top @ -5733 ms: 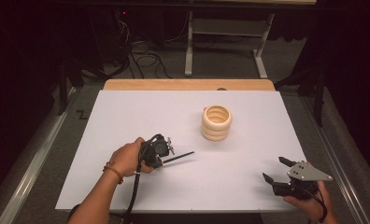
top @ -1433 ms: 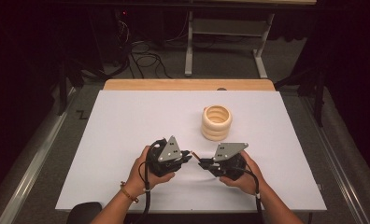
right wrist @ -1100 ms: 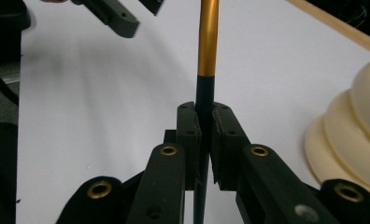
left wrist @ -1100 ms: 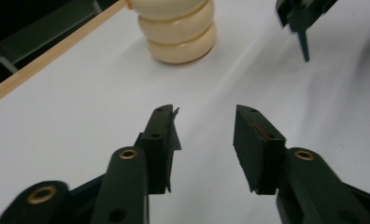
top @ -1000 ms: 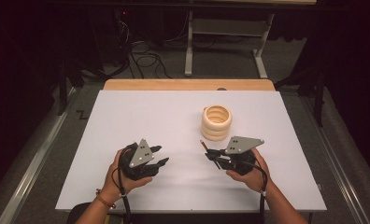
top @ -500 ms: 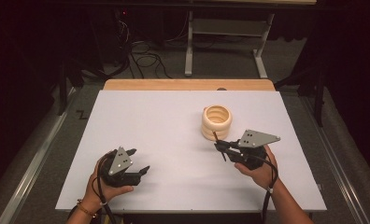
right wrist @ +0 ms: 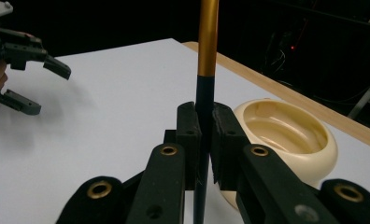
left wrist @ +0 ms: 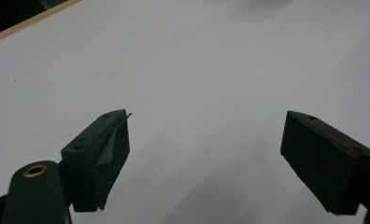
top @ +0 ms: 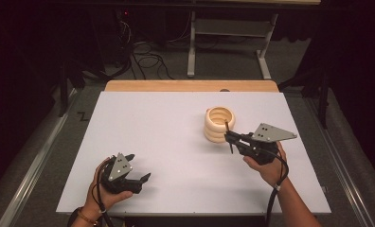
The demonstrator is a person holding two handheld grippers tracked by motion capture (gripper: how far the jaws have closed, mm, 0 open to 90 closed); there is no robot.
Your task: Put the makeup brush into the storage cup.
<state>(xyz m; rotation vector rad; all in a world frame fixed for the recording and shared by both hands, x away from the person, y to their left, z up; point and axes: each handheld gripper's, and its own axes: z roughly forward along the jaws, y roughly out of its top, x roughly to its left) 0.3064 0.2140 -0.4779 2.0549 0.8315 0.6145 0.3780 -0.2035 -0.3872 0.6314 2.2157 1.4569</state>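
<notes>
right claw (top: 229,137): clamped on stick (right wrist: 206,56), cup (top: 219,124) just beside | left claw (left wrist: 206,154): just opened wide, empty | risk: stick tip catches cup rim, tips it

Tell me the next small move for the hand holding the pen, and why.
Probably carry the pen over the cream holder and lower it in: the right gripper is clamped on it, upright, just beside the open mouth. The left gripper sits open, apart.
</notes>
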